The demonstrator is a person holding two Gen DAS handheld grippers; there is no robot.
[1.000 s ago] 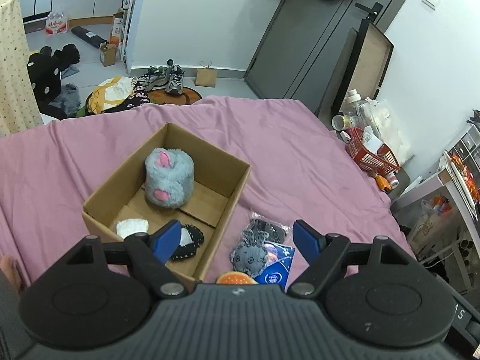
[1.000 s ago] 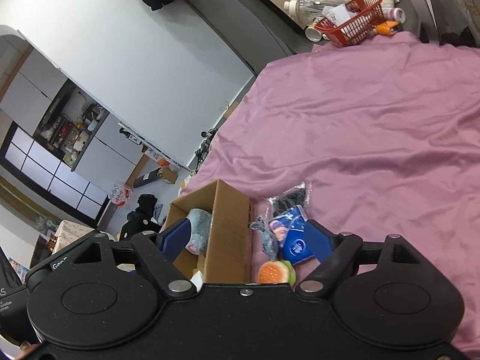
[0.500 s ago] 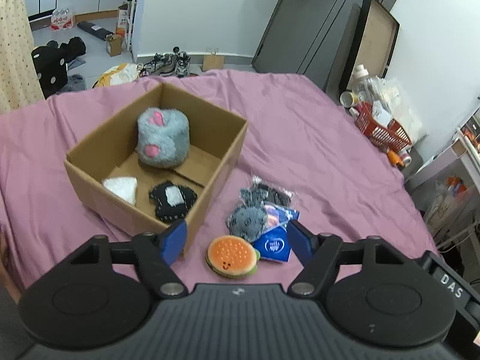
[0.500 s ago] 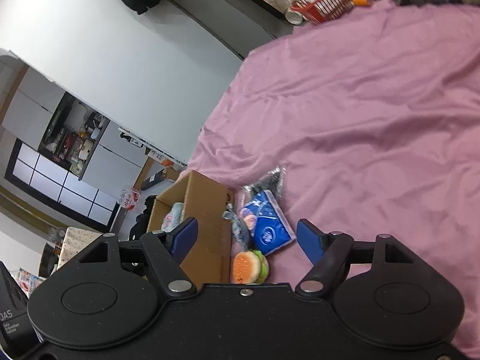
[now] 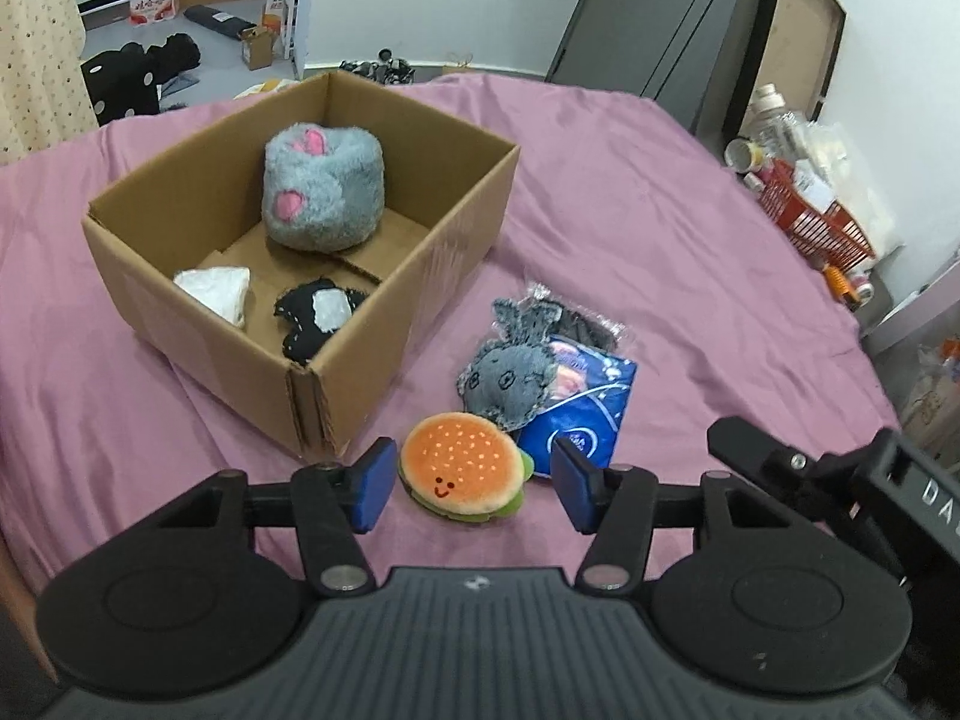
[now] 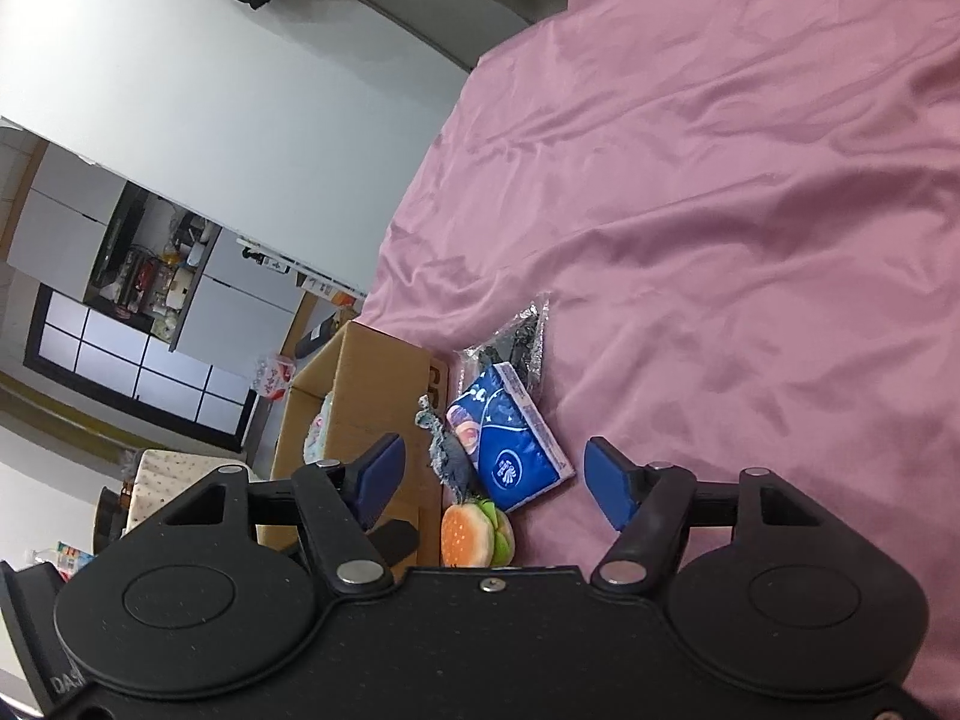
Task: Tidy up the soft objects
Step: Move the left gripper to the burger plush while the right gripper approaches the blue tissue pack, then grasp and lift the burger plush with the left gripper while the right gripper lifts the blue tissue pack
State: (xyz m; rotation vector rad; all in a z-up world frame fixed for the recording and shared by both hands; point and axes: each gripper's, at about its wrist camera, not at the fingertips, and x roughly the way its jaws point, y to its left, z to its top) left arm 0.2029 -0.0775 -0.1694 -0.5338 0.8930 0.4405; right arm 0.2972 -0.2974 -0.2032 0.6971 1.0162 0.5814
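Note:
A cardboard box stands on the pink bedspread. Inside it are a grey plush with pink paws, a white soft piece and a black-and-white plush. To the right of the box lie a burger plush, a small grey plush, a blue tissue pack and a clear bag with dark contents. My left gripper is open with the burger plush between its blue fingers. My right gripper is open above the tissue pack and burger plush.
A red basket with bottles stands beyond the bed's right edge. Dark wardrobe doors rise behind the bed. Bags and boxes lie on the floor at the far left. The right gripper's body shows at the left view's right edge.
My left gripper has come down and forward, so the burger plush now sits between its fingers. My right gripper has moved closer to the tissue pack and the plush toys.

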